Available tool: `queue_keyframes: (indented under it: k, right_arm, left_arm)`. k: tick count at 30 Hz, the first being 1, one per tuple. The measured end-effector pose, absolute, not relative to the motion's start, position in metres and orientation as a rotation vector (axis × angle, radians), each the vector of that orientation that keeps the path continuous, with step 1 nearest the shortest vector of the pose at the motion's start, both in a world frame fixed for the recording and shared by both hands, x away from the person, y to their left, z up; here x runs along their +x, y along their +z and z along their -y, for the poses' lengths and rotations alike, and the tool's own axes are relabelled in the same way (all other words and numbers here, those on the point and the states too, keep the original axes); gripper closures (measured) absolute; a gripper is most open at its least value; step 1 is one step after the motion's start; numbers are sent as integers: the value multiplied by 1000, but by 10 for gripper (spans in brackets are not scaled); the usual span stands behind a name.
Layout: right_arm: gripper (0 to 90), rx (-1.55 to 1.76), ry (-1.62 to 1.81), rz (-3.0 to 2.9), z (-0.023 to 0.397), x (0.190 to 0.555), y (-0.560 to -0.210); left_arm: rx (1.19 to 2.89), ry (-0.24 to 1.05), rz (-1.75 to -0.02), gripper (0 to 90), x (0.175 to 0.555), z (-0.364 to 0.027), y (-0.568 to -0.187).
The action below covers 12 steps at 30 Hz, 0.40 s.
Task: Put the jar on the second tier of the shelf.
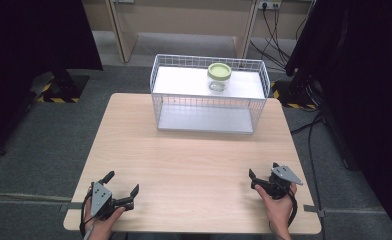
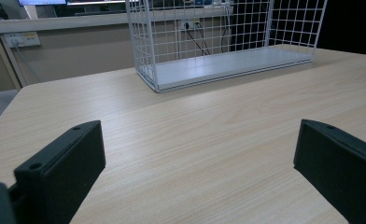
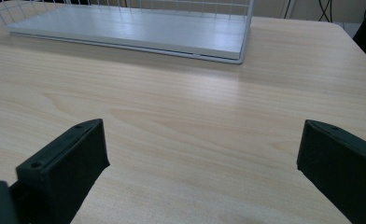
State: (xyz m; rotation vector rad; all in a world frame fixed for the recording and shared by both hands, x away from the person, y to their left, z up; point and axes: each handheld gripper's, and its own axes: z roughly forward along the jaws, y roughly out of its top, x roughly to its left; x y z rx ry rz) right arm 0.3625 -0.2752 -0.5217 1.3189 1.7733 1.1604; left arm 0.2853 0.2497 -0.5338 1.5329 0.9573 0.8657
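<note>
Two grippers rest at the near table (image 1: 194,155) edge: left gripper (image 1: 121,184) and right gripper (image 1: 263,170), jaws spread wide, both empty. One white wire rack (image 1: 210,102) stands far-centre; one green-lidded jar (image 1: 219,76) sits on its top shelf.

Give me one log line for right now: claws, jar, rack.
left claw: open, empty | right claw: open, empty | jar: green lid, on rack top shelf | rack: table's far side

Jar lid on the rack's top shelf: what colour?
Pale green, on a clear jar; best seen in the high view.
</note>
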Motion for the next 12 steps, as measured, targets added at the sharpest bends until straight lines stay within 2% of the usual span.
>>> queue_keyframes:
  k: [12]
  right_arm:
    - [20,1317,1167,-1782,273,363,-520]
  left_arm:
    - [1533,864,-959,17,286,-250,-534]
